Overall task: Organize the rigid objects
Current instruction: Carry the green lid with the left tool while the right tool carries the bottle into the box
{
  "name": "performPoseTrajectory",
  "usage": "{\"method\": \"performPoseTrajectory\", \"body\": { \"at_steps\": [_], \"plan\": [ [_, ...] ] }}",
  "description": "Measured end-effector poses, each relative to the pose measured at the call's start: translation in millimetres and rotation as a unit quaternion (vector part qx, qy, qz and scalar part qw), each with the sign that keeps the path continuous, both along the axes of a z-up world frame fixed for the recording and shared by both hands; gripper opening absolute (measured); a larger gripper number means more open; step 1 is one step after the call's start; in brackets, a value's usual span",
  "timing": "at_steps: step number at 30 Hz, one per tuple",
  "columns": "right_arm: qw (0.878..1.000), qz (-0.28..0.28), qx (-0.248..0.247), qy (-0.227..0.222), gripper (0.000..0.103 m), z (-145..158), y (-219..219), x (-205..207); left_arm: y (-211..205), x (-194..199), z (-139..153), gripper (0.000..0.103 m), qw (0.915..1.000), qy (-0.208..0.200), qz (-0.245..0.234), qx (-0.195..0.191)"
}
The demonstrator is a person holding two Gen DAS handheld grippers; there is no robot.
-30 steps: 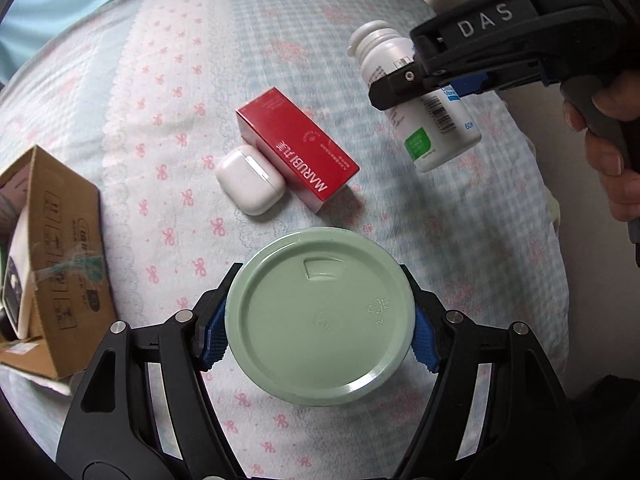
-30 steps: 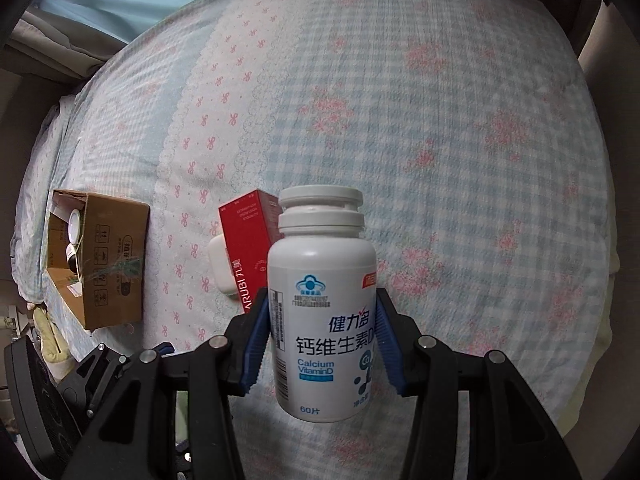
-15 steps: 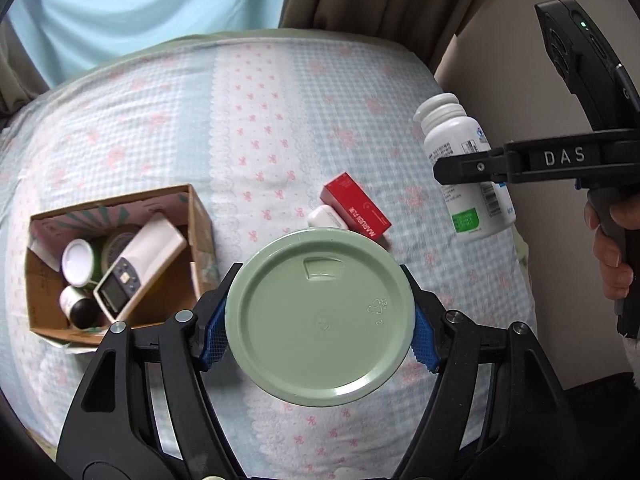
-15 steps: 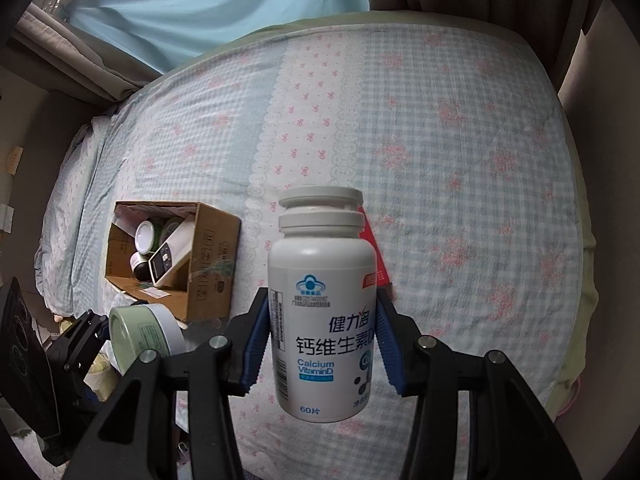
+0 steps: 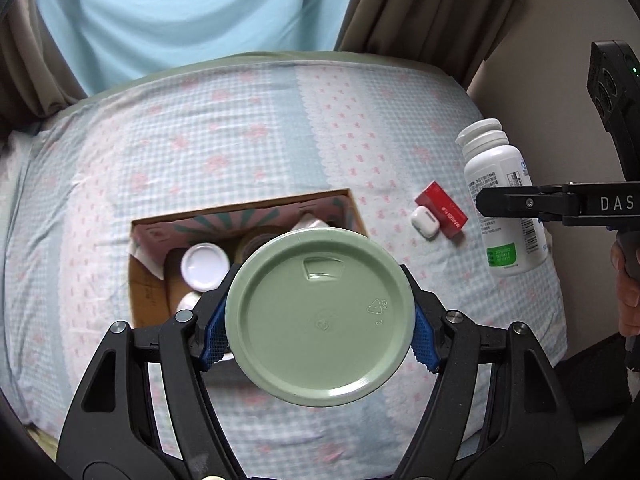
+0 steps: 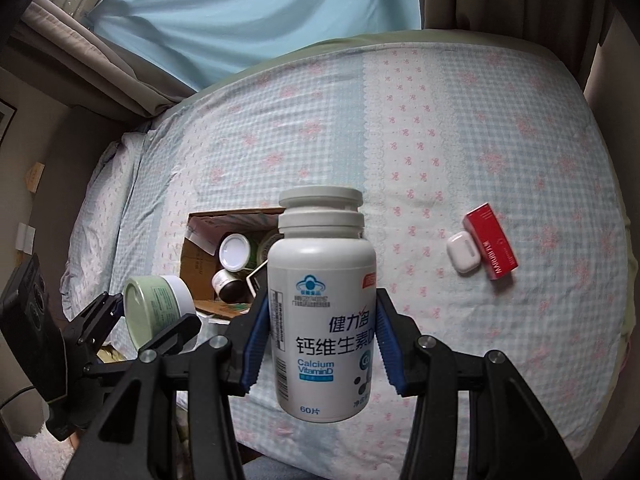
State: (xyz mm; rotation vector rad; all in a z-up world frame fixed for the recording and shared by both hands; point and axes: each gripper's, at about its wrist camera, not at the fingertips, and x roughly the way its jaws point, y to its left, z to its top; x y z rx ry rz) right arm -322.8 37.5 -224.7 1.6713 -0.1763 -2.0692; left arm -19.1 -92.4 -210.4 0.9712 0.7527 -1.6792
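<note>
My left gripper (image 5: 318, 334) is shut on a pale green jar (image 5: 320, 316), its base towards the camera, high above the cardboard box (image 5: 148, 256). The jar also shows in the right wrist view (image 6: 154, 308). My right gripper (image 6: 320, 350) is shut on a white vitamin bottle (image 6: 322, 320), held upright in the air; the bottle shows in the left wrist view (image 5: 502, 200) at the right. The box (image 6: 196, 256) holds several jars and a white remote. A red carton (image 6: 490, 246) and a white earbud case (image 6: 463, 252) lie on the bed.
The bed has a blue checked sheet with pink bows (image 5: 240, 140). Brown and light blue curtains (image 5: 180, 20) hang behind it. A wall (image 5: 540, 80) stands at the bed's right side. The box sits left of the middle of the bed.
Both grippers have risen well above the bed with their loads. The left one moved left, so the box now lies under the green jar. The carton and earbud case stayed put.
</note>
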Motion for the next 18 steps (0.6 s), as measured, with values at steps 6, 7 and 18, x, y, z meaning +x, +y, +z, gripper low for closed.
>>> {"method": "performPoseTrajectory", "body": {
  "at_steps": [6, 7, 18],
  "plan": [
    [1.000, -0.024, -0.006, -0.017, 0.045, -18, -56, 17, -23, 73, -2, 0.069, 0.9998, -0.018, 0.002, 0.006],
    [0.999, -0.027, -0.005, -0.021, 0.045, -22, -63, 18, -28, 83, -5, 0.069, 0.9997, -0.021, 0.003, 0.008],
    [0.998, -0.026, 0.045, -0.028, 0.045, -77, -107, 6, -87, 139, -64, 0.069, 0.9982, -0.039, 0.023, 0.039]
  ]
}}
